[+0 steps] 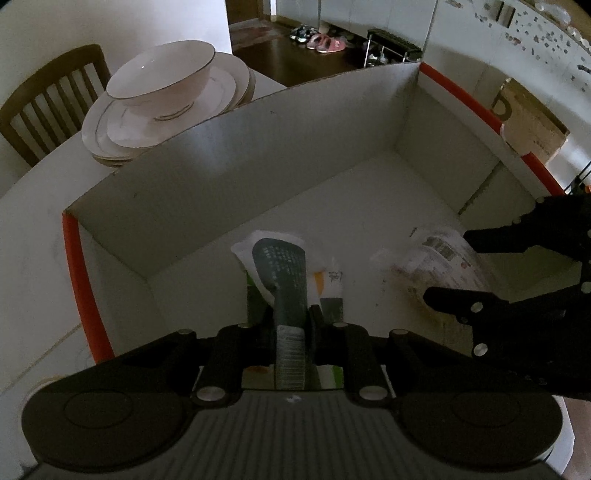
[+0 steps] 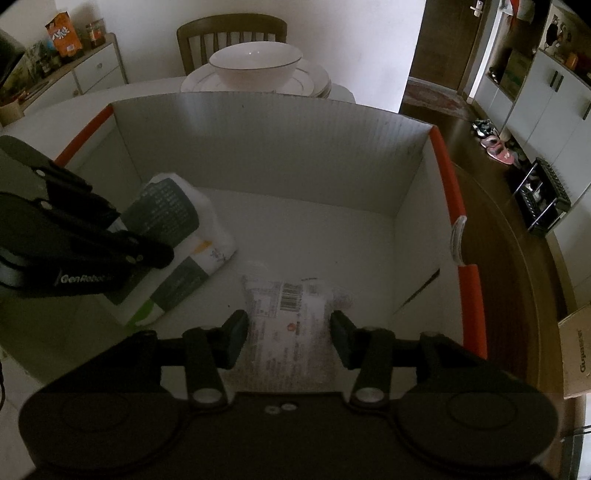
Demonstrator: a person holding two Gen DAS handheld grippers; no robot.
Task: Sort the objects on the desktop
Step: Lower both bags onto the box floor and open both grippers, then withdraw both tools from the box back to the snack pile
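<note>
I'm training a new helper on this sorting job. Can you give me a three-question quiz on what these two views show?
1. True or false: the left gripper is shut on the tissue pack.
2. Where does the barcoded bag lie? A) inside the box B) on the plates C) on the chair
3. Fill in: a ____ sits on top of the plates.

Key: 1 true; 2 A; 3 bowl.
</note>
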